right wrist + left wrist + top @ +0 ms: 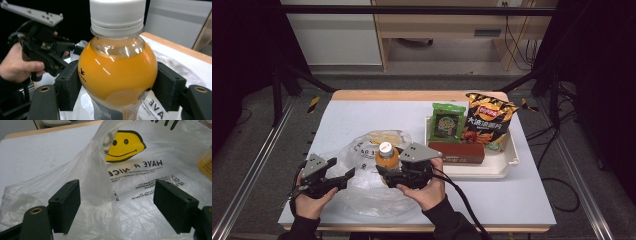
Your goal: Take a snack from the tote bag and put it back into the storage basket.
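White tabletop (362, 117), wooden edge at the back, dark room around it. Orange juice bottle (117, 65), white cap, upright, clamped between the jaws of the right gripper (384, 173) over the plastic bag (362, 192) — smiley-face print, lying crumpled. Left gripper (343, 172) jaws wide apart, a raised fold of bag film (96, 182) standing between them, close to one pad, not pinched. Beyond the right gripper, a white tray (507, 162) holds a green packet (448, 121), a chip bag (488, 120) and a brown box (457, 151). Judgement: bagging barely started — bottle picked, bag mouth not yet held open, tray items all pending.
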The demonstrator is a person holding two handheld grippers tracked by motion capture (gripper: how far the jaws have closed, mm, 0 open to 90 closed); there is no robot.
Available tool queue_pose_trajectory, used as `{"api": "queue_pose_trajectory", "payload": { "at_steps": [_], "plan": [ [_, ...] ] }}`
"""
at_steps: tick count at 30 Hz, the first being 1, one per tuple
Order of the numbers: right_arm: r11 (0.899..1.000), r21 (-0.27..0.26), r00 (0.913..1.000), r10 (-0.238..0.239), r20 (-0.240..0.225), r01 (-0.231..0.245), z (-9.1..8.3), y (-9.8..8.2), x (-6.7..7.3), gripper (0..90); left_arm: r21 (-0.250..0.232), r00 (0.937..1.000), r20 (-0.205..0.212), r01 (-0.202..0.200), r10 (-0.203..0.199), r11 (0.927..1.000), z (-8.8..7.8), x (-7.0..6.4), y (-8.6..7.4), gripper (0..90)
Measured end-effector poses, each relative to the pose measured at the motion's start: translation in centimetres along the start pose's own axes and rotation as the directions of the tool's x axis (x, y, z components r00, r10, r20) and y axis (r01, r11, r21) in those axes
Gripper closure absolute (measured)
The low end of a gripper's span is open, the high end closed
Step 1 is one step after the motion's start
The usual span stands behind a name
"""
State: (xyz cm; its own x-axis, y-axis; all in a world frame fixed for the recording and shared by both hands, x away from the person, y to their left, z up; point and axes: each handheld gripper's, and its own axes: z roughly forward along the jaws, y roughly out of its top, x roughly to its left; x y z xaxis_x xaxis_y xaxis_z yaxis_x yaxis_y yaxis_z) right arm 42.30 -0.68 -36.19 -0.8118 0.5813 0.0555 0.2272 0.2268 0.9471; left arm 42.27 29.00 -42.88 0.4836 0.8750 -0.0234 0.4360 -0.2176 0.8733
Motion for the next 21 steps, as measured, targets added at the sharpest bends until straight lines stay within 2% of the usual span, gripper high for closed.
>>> {"api": "queue_pose_trajectory", "payload": {
  "at_steps": [14, 21],
  "plan": [
    [1.0, -0.02, 0.9999, -0.013, 0.006, 0.013, -2.2, 3.3, -0.6, 30.5, -0.005, 1.0, 0.0, 0.002, -0.002, 1.0, -0.1, 0.0, 0.0, 21.4],
    [0.999, -0.026, 0.9984, -0.04, 0.041, 0.041, -4.0, 4.5, -1.4, 30.5, -0.006, 1.0, 0.0, 0.001, -0.001, 1.0, -0.1, 0.0, 0.0, 21.4]
  ]
}}
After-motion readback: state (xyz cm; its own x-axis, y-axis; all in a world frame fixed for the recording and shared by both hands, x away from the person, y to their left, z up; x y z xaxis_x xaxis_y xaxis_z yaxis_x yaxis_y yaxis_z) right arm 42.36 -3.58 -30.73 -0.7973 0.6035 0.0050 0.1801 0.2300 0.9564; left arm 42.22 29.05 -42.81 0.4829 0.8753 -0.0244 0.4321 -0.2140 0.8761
